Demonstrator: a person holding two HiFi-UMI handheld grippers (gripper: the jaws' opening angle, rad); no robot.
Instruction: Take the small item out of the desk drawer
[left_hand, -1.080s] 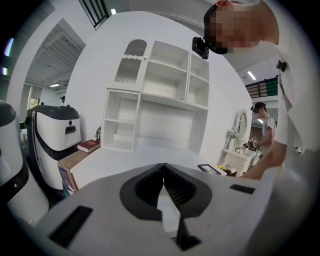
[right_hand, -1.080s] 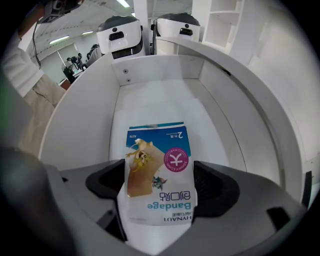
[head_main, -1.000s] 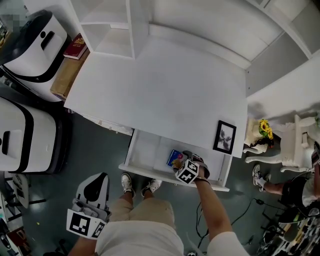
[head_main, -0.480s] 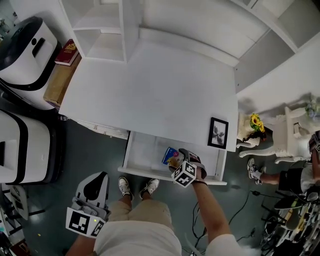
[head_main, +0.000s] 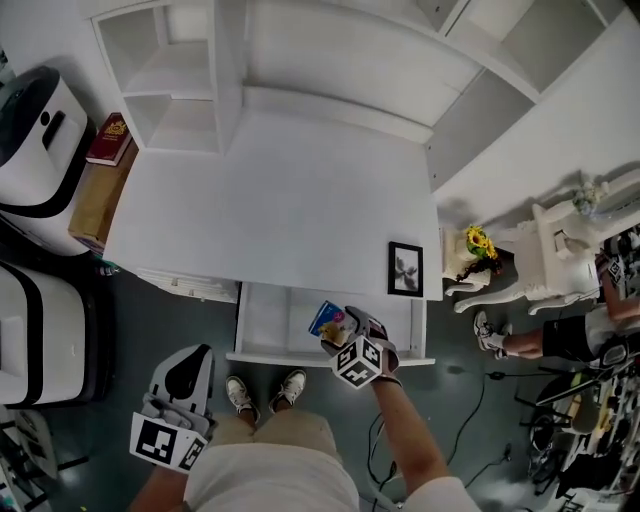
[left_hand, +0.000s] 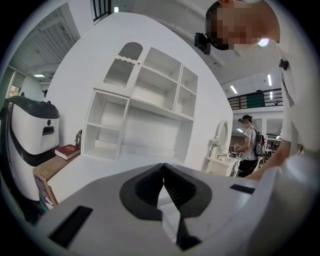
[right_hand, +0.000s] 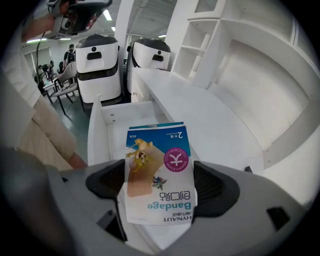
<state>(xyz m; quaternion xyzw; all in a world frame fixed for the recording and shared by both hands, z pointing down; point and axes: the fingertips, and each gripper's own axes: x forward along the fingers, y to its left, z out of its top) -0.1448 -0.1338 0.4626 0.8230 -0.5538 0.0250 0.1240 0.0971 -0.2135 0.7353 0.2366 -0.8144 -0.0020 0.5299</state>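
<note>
A small blue-and-white bandage box (right_hand: 157, 150) stands upright between the jaws of my right gripper (right_hand: 160, 185), which is shut on its lower half. In the head view the box (head_main: 322, 318) and the right gripper (head_main: 338, 326) hover over the open white desk drawer (head_main: 262, 320), near its front edge. The drawer floor (right_hand: 107, 125) lies below and behind the box. My left gripper (head_main: 175, 410) hangs low at the left, away from the desk. Its jaws (left_hand: 163, 166) are shut with nothing between them.
A black picture frame (head_main: 405, 270) stands on the white desk top (head_main: 270, 200) just above the drawer's right end. White shelves rise behind. A red book (head_main: 108, 140) and white machines (head_main: 30, 130) are at the left. A white chair with yellow flowers (head_main: 478, 243) and a person (head_main: 560, 335) are at the right.
The head view has swung, so the desk sits further left in the picture. My right gripper keeps hold of the bandage box over the drawer. The left gripper has stayed low.
</note>
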